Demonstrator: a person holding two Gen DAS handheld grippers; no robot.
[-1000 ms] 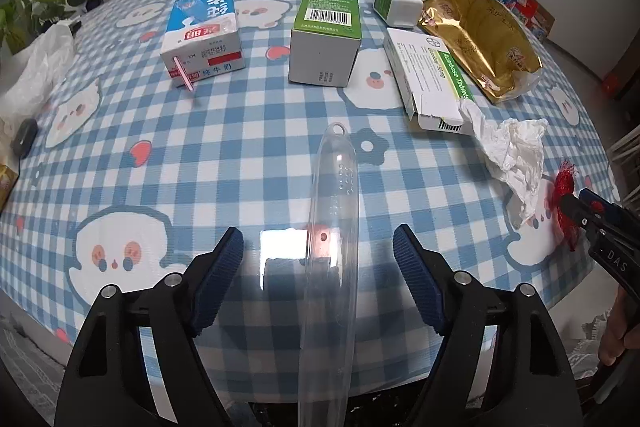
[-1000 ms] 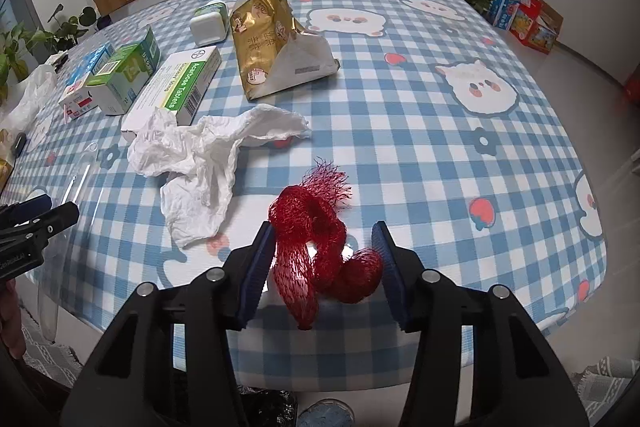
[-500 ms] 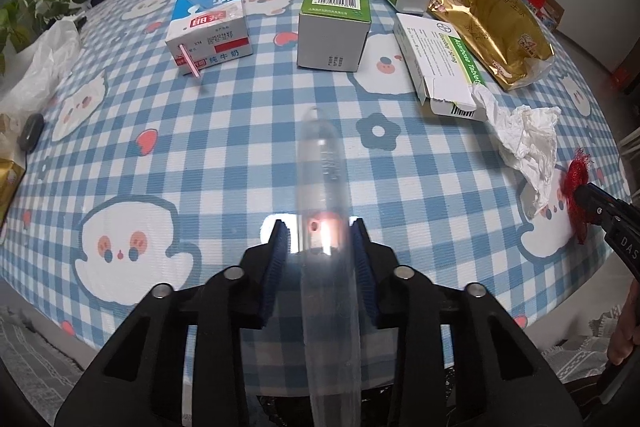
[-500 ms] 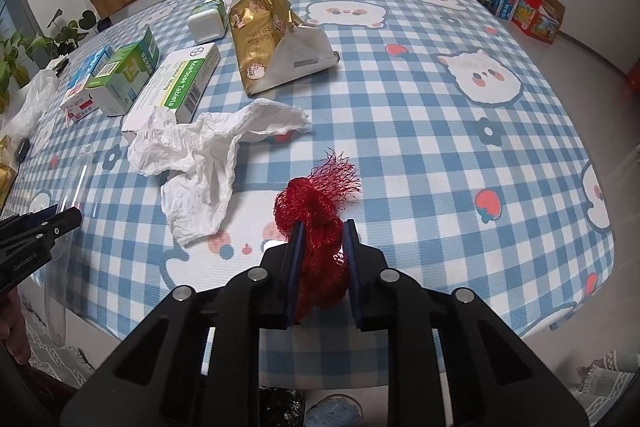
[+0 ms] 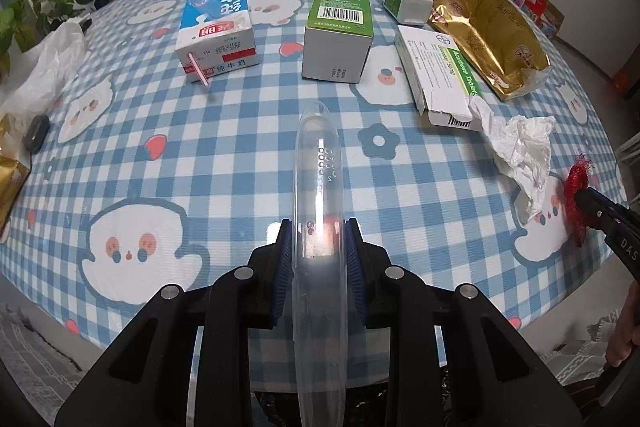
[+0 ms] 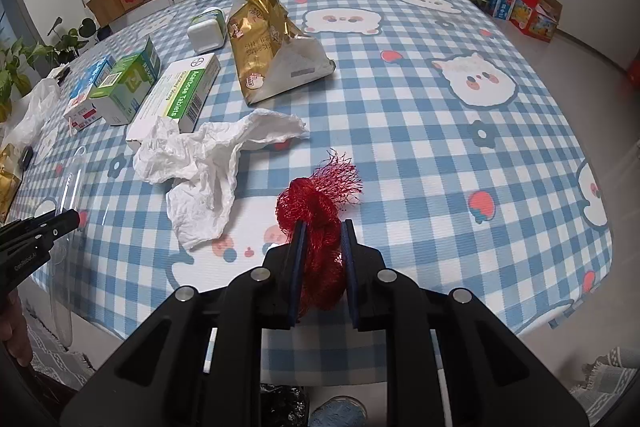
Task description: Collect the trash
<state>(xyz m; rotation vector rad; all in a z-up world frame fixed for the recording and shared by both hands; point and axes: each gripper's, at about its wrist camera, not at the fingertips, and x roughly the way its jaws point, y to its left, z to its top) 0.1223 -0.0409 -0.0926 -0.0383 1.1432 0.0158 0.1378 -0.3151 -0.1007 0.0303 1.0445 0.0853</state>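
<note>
- Landmark: the tablet box [image 5: 438, 71], white with a green stripe, lying flat on the checked tablecloth [image 5: 224, 163]; all places below are given relative to it.
- Left gripper [image 5: 319, 251]: the jaws have just been closing and are now drawn in narrow; both blue pads are pressed against the clear plastic case [image 5: 318, 187], a long transparent shell held well to the near-left of the tablet box, at the table's near edge.
- Right gripper [image 6: 322, 253]: the jaws have likewise just been closing; the red mesh net [image 6: 320, 211] is pinched between the pads, bunched above them, to the near-right of the tablet box.
- Crumpled white paper [image 6: 208, 167]: left on the cloth, touching the near end of the tablet box; not yet gathered.
- Green carton [image 5: 338, 35]: standing just to the left of the tablet box; untouched.
- Milk carton [image 5: 218, 35]: lying further left, beyond the green carton, with a pink straw protruding; untouched.
- Gold foil bag [image 5: 488, 35]: lying just to the right of the tablet box; untouched.
- Small green-and-white container [image 5: 406, 3]: lying just beyond the tablet box's far end; untouched.
- Progress, as judged: two items are gripped but not yet deposited; no bin is clearly identified in either view. At least six pieces, the tablet box included, remain on the table, so the task is judged to be at an early stage.
</note>
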